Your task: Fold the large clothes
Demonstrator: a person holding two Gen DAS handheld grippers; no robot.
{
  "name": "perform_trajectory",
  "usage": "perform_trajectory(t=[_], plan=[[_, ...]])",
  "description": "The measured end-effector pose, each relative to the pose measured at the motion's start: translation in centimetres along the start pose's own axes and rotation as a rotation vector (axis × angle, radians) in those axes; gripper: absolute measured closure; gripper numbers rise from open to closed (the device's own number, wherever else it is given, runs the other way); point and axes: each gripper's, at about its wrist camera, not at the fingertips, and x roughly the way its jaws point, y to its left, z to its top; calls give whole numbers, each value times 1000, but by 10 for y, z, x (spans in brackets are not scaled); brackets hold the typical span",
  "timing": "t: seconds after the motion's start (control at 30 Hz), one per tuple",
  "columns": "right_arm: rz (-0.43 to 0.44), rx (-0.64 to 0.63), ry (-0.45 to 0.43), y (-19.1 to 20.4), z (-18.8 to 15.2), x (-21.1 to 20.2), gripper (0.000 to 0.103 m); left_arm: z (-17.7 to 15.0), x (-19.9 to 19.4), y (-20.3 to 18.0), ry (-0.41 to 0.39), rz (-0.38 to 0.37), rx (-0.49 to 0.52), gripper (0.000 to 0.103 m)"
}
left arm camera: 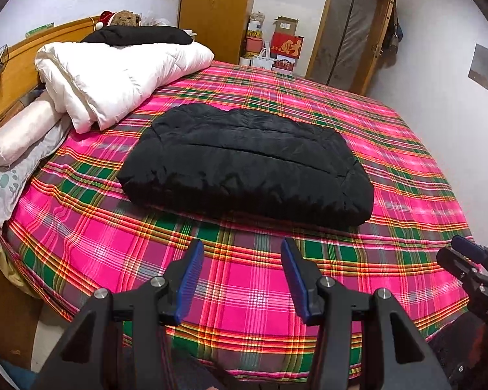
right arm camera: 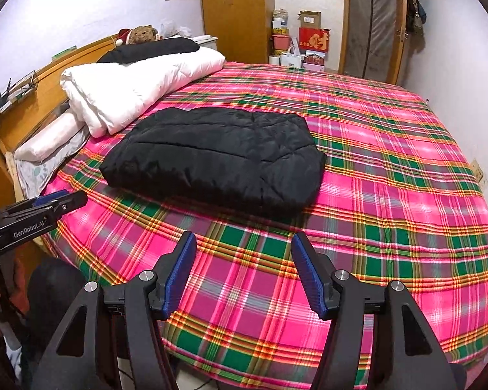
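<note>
A black padded jacket [left arm camera: 244, 162] lies folded into a thick rectangle on the pink plaid bed [left arm camera: 244, 292]. It also shows in the right wrist view [right arm camera: 218, 159]. My left gripper [left arm camera: 242, 252] is open and empty, hovering over the bed's near edge, short of the jacket. My right gripper [right arm camera: 244, 243] is open and empty too, over the near edge of the bed [right arm camera: 374, 227], to the right of the left one. Neither gripper touches the jacket.
A folded white duvet [left arm camera: 114, 74] with a second black garment [left arm camera: 136, 35] on top lies at the bed's head. Pillows [left arm camera: 19, 139] and a wooden headboard [left arm camera: 16, 65] are on the left. Boxes [left arm camera: 286, 45], a wardrobe and a door stand behind the bed.
</note>
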Motion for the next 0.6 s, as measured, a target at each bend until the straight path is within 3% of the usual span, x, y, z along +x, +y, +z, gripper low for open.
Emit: perform_trajectory(t=[0.6], plan=[[-1,-8,28,6,0,9,42,0,4,0,4,-18,-17,52]])
